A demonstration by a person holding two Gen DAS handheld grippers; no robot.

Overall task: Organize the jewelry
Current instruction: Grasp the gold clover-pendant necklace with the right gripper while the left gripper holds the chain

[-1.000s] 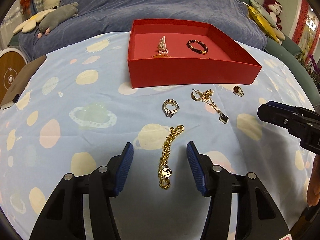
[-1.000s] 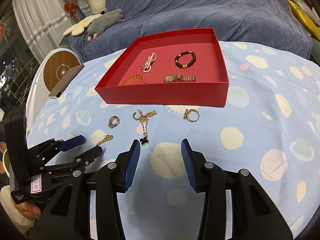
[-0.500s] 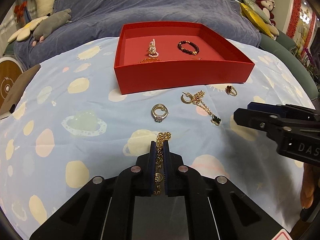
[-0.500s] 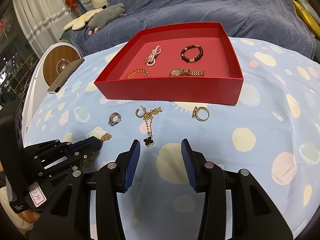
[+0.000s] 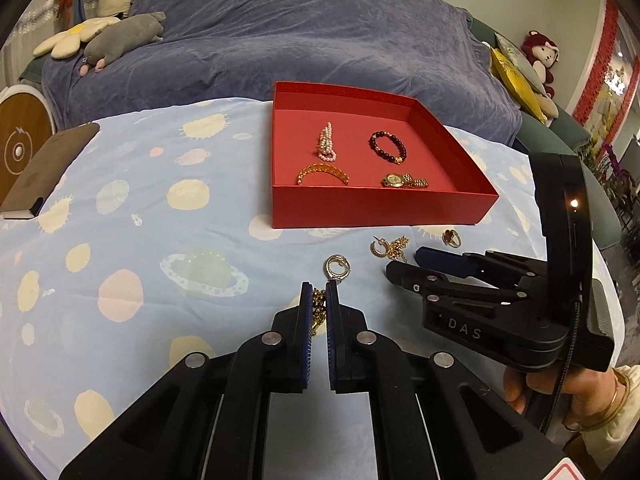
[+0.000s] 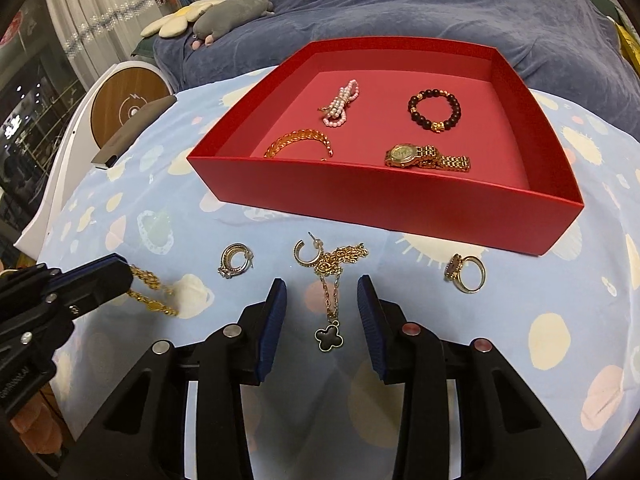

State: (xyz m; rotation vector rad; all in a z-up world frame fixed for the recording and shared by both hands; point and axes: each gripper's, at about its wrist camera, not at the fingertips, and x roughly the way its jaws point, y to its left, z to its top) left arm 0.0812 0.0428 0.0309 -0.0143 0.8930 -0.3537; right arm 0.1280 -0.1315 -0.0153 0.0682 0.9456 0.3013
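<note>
My left gripper (image 5: 319, 289) is shut on a gold chain bracelet (image 5: 318, 307), lifted off the cloth; it hangs from the tips in the right wrist view (image 6: 152, 293). My right gripper (image 6: 321, 290) is open, its fingers either side of a gold necklace with a black clover pendant (image 6: 329, 334). A hoop earring (image 6: 306, 253), a silver ring cluster (image 6: 236, 261) and a gold ring (image 6: 466, 274) lie on the cloth. The red box (image 6: 400, 200) holds a pink bead strand (image 6: 340, 104), a dark bead bracelet (image 6: 434, 112), a gold bangle (image 6: 298, 144) and a gold watch (image 6: 424, 157).
The table wears a light blue cloth with pastel spots (image 5: 120, 240). A brown notebook (image 5: 44, 168) lies at its far left edge. A blue-covered sofa (image 5: 300, 40) with soft toys stands behind. A round wood-and-white device (image 6: 128, 108) stands left.
My left gripper closed on the gold chain bracelet and lifted it, rising so the box interior shows. My right gripper moved forward over the clover necklace.
</note>
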